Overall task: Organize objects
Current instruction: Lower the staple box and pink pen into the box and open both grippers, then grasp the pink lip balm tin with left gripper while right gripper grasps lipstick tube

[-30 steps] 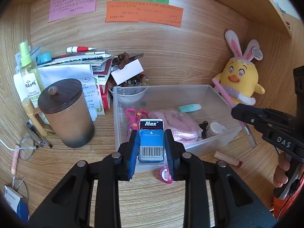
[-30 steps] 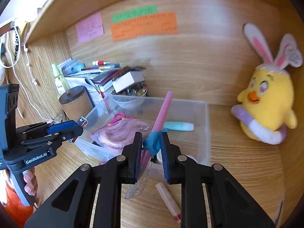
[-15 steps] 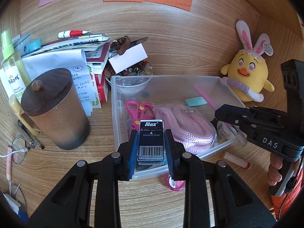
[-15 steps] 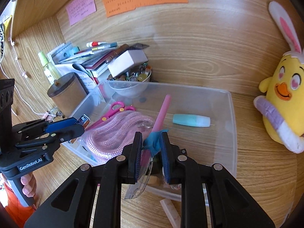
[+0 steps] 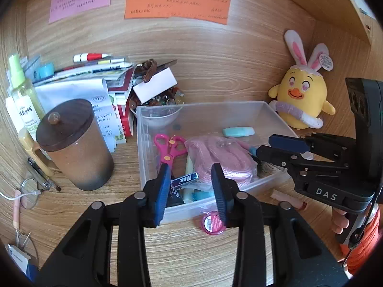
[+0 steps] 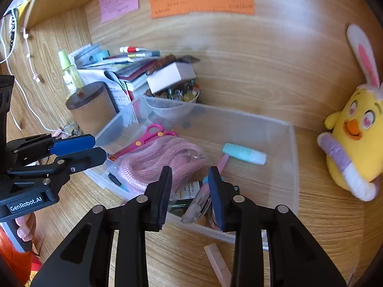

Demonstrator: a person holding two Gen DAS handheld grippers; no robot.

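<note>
While both sets of jaws are just opening over the clear bin [image 5: 270, 110], the Max box [image 5: 184, 180] is lying tilted in its near corner, long axis slanting up to the right, loose between the left gripper [image 5: 189, 187] pads. The right gripper [image 6: 190, 192] is standing parted too, the pink pen [image 6: 223, 162] below it, touching neither pad and pointing away toward the teal tube [image 6: 244, 154].

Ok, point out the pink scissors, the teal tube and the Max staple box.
pink scissors [image 5: 168, 146], left wrist view, on the handles.
teal tube [image 6: 244, 154], right wrist view, mid-body.
Max staple box [image 5: 184, 179], left wrist view, on the label.
</note>
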